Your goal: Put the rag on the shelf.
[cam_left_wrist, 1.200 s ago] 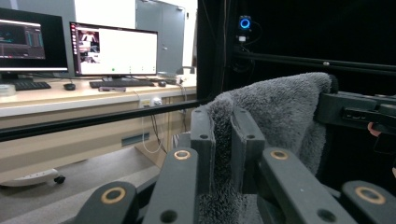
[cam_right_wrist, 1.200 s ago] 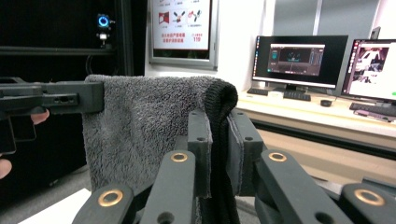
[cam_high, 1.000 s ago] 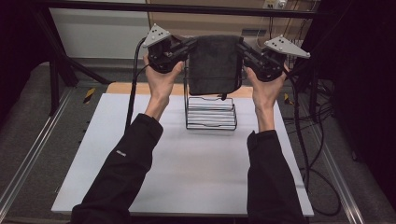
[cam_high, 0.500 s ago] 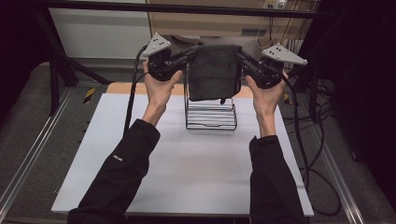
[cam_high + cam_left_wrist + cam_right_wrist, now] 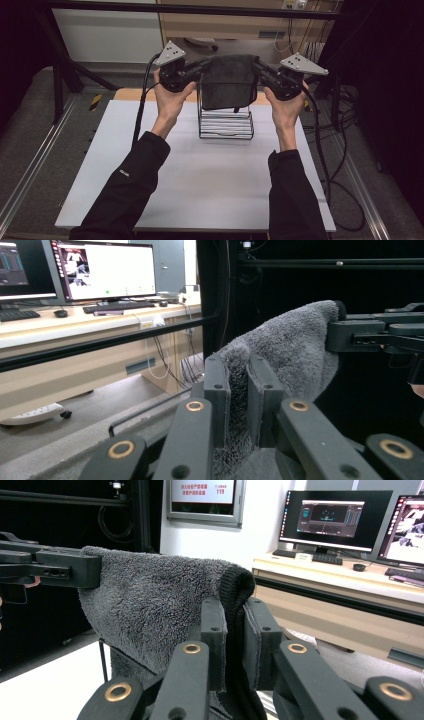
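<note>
Above the white table, at upper centre of the high view, hangs a grey towel (soft, light, limp), pinched at its top corners by left gripper and right gripper, over a wire rack; corner holds suit it.

My left gripper and right gripper are matte black, each topped by a grey three-cornered plate with small dark holes. Brass-ringed pivots line the jaw linkages. A black cable trails from each. My sleeves are black, with a small pale mark on the left.
</note>
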Tool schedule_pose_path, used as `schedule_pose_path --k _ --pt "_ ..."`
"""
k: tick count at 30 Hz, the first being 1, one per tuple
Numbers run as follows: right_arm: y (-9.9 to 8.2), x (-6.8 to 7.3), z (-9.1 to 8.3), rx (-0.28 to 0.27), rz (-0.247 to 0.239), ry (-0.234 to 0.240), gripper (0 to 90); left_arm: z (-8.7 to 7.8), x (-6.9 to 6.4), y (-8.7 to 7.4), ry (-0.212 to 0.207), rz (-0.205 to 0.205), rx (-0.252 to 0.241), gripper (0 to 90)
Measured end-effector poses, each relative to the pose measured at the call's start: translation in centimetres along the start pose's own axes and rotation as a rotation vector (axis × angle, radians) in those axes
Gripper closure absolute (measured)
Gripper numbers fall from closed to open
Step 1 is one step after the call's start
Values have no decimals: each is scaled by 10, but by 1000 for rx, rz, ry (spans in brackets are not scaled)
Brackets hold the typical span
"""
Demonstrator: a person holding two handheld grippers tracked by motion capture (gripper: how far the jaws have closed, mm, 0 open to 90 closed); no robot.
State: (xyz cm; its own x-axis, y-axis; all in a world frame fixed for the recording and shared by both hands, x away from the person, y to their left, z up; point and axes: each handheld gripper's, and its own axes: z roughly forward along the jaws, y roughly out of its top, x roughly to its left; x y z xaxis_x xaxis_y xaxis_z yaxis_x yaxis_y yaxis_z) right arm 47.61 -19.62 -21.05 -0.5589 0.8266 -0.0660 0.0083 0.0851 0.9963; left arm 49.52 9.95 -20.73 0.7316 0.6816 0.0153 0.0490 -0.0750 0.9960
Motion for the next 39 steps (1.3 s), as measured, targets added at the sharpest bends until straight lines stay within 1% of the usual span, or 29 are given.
schedule_pose_path --k 2,5,7,12,18,20,23,24,31,35,39 --pt "-3 0 -1 7 6 3 813 -1 -1 -2 -1 5 14 808" --pt "-6 1 -2 14 7 11 813 -1 -2 -5 1 -2 24 808" --pt "-7 2 -3 18 3 14 813 -3 -3 -6 -3 -11 28 807" --pt "-10 4 -8 24 6 25 813 -6 -7 -8 -16 -10 36 806" --pt "-19 7 -15 29 -9 31 813 -11 -15 -18 -11 8 41 806" --pt "-21 8 -16 26 -6 34 813 -12 -16 -20 -13 6 41 806" --pt "-23 9 -18 31 -6 39 813 -15 -18 -23 -13 15 53 806" --pt "-24 9 -19 33 -5 41 813 -15 -18 -24 -13 11 54 806" --pt "-31 11 -24 69 -4 66 808 -18 -22 -31 -16 0 94 795" --pt "-34 12 -27 95 -3 81 799 -20 -24 -35 -21 7 120 790" --pt "-37 13 -30 118 -4 94 785 -22 -27 -37 -14 7 154 777"
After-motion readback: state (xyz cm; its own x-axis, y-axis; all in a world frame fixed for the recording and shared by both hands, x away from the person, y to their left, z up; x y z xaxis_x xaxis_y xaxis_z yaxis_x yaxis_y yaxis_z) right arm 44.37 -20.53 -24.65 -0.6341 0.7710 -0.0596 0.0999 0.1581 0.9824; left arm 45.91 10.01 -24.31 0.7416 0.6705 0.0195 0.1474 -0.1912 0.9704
